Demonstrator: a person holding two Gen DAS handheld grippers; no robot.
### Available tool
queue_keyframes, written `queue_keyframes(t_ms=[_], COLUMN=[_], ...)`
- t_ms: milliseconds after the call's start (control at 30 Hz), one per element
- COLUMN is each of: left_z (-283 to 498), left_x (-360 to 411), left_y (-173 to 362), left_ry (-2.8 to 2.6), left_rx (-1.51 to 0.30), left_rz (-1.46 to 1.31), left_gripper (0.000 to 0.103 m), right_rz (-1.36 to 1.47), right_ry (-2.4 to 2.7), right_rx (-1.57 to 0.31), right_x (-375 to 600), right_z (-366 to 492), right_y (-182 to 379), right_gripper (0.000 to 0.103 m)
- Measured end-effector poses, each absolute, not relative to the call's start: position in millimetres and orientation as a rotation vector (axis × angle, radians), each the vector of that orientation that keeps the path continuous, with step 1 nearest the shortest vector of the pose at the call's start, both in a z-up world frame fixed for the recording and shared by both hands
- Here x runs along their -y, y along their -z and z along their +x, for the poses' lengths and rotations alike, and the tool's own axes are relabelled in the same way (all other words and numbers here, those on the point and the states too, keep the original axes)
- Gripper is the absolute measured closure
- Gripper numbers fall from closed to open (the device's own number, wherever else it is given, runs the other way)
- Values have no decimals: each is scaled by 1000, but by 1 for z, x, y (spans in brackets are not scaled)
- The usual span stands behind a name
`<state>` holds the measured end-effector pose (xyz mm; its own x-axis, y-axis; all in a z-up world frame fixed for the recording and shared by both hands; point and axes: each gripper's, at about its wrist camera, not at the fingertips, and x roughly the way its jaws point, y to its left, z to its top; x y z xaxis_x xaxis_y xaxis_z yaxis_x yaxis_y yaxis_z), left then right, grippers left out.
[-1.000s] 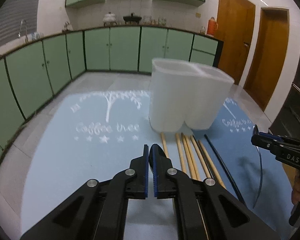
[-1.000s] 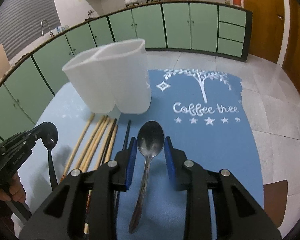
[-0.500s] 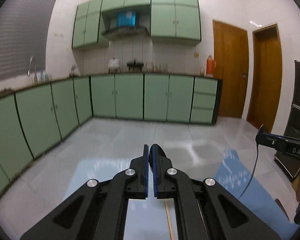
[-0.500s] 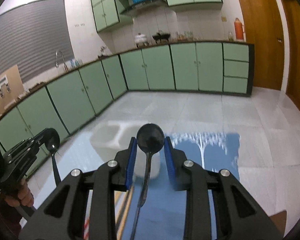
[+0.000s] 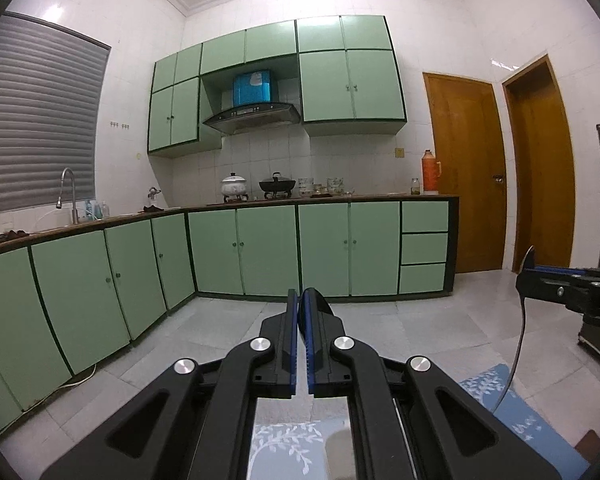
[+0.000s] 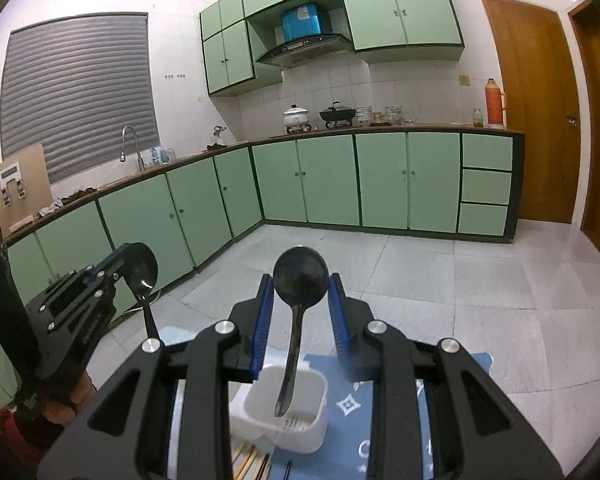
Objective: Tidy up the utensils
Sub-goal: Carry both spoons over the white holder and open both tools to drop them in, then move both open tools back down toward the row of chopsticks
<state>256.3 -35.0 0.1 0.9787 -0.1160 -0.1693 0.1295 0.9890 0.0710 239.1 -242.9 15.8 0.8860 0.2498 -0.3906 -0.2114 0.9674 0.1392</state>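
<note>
A dark spoon is pinched by its bowl between the pressed-together fingers of the left gripper, at the left of the right wrist view, its handle hanging down below the jaws. A hand is seen under that gripper's body. Further right, a second spoon is clamped at the edges of its bowl by the blue pads of the right gripper, bowl up between the fingertips. Its handle points down over the white utensil holder, which stands on the blue mat. Wooden chopsticks lie just before the holder.
</note>
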Motion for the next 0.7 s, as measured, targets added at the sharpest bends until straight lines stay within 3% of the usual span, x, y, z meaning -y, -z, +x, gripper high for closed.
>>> queue_keyframes(t_ms=[300,433,700], left_z=[285,282,254], left_x=[45,40,26], left_y=[40,50,51], left_ry=[146,145,127], left_rx=[-259,-302,-353], left_rz=[104,82,68], left_gripper=[99,85,61], right_rz=[79,76,103], right_ry=[-265,-271,-248], right_rx=[-519,-543,-539], right_x=[226,222,224], right_z=[266,261,227], right_y=[28,41,44], right_gripper=[76,74,55])
